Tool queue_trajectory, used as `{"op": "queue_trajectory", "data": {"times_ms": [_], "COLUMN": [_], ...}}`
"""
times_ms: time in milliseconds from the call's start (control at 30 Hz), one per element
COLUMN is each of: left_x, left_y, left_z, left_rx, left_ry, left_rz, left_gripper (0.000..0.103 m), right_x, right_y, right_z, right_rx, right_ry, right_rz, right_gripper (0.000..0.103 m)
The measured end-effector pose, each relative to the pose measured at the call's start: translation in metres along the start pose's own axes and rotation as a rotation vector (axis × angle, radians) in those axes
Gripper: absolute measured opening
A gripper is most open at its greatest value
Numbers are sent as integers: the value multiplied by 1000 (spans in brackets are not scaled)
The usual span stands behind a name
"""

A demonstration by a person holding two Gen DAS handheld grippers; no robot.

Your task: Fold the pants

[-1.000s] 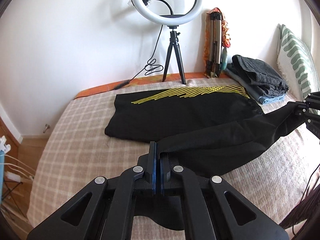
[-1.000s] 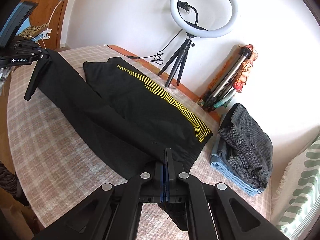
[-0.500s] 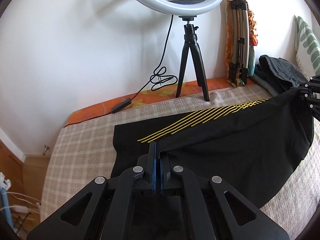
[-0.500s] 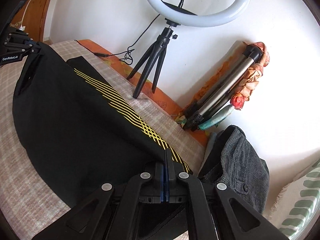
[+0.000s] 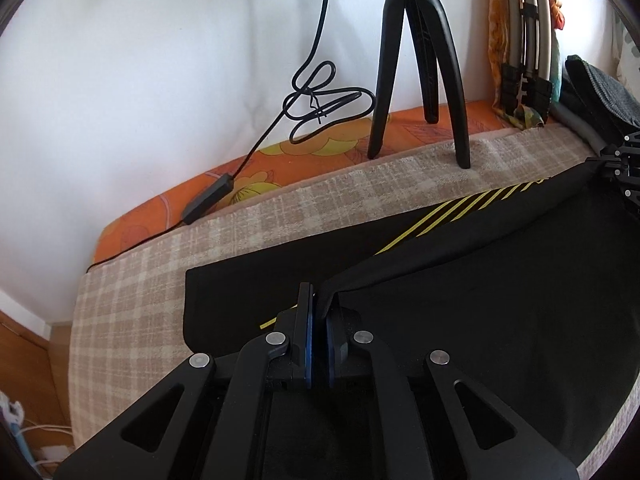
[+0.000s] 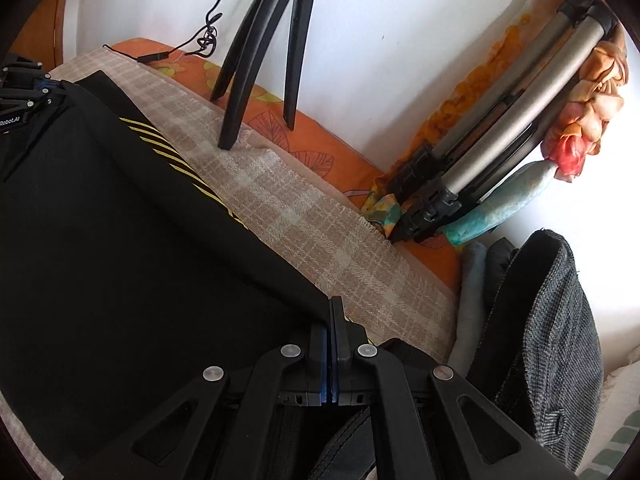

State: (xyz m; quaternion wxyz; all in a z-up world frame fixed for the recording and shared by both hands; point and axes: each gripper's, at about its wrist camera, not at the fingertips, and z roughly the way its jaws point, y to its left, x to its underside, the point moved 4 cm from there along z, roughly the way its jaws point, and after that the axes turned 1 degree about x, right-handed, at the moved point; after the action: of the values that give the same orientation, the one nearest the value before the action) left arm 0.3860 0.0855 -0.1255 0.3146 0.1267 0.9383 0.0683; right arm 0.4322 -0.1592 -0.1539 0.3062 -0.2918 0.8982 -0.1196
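Black pants (image 5: pixel 480 300) with yellow stripes (image 5: pixel 480 204) lie on the checked bed cover (image 5: pixel 140 300). One leg is doubled over the other, and its far edge is stretched between my two grippers. My left gripper (image 5: pixel 318 292) has the fabric's corner between its blue pads; its jaws are opening, and a thin gap shows. In the right wrist view, my right gripper (image 6: pixel 334 304) is shut on the other corner of the pants (image 6: pixel 120 260). Each gripper shows in the other's view: the right gripper (image 5: pixel 620 172) and the left gripper (image 6: pixel 28 92).
A black tripod (image 5: pixel 420 60) stands on the bed's far edge by the wall, its cable and inline switch (image 5: pixel 208 200) trailing left. A folded silver tripod (image 6: pixel 500 152) leans in the corner. A stack of folded clothes (image 6: pixel 540 320) sits right of the pants.
Both grippers carried the lifted pant leg toward the wall and down. It now covers most of the striped leg. A small gap has appeared between the left pads.
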Motion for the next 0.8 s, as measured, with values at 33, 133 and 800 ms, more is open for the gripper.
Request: {"op": "queue_trajectory", "data": {"times_ms": [33, 133, 800], "left_x": [0, 0, 42], "left_y": [4, 23, 110], "left_z": [2, 3, -48], "left_rx": [-9, -30, -92], "left_ry": [11, 21, -24], "left_rz": [5, -15, -220], "left_gripper": [15, 34, 36], "right_x": [1, 7, -8], "right_y": [0, 0, -1], "right_z": [5, 16, 7], "right_rx": [0, -5, -13], "right_ry": [7, 29, 56], "right_rz": [4, 14, -24], "right_gripper": [0, 0, 7]}}
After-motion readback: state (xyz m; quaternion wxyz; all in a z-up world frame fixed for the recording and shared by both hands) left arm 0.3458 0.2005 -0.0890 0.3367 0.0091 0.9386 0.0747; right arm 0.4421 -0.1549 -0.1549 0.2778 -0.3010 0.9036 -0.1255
